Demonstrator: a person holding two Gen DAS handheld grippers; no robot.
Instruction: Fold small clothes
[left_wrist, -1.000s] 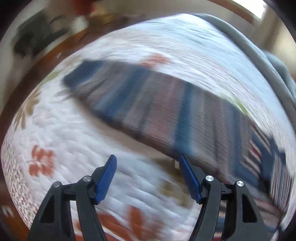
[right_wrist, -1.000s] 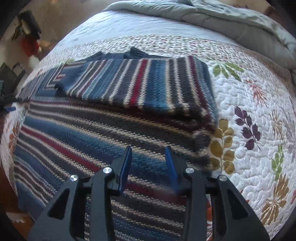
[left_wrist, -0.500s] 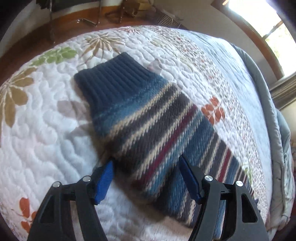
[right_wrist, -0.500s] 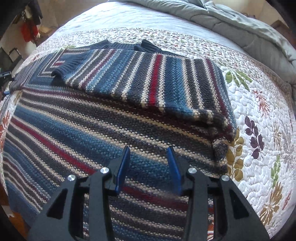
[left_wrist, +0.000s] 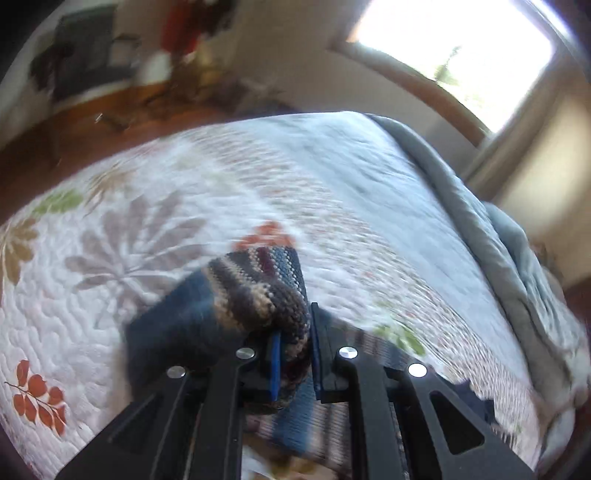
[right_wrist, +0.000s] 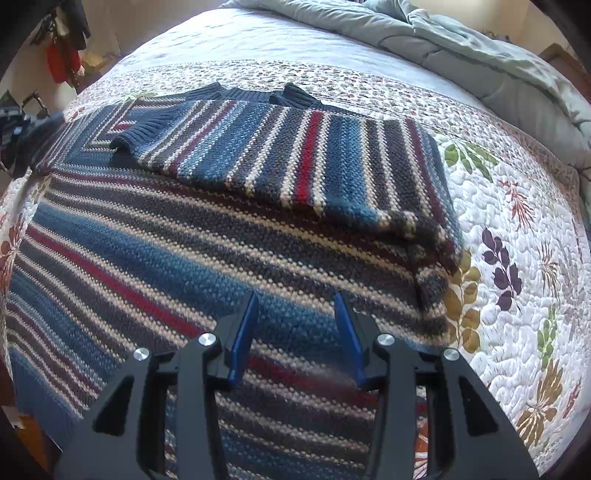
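Now left claw (left_wrist: 295, 354) pinches sleeve (left_wrist: 255, 295); right claw (right_wrist: 295, 332) gapes.

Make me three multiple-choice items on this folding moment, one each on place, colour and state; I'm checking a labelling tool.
1. Where does the sweater lie?
A. on a quilt
B. on a chair
C. in a basket

2. What colour is the cuff on the folded sleeve?
A. yellow
B. navy
C. white

3. How is the left gripper?
A. open, empty
B. shut on knit
C. out of view

Answers: 1 A, the leaf-print quilt lies under it; 2 B, its ribbing is dark blue; 3 B, striped knit bunches between its jaws, while the right gripper is open.
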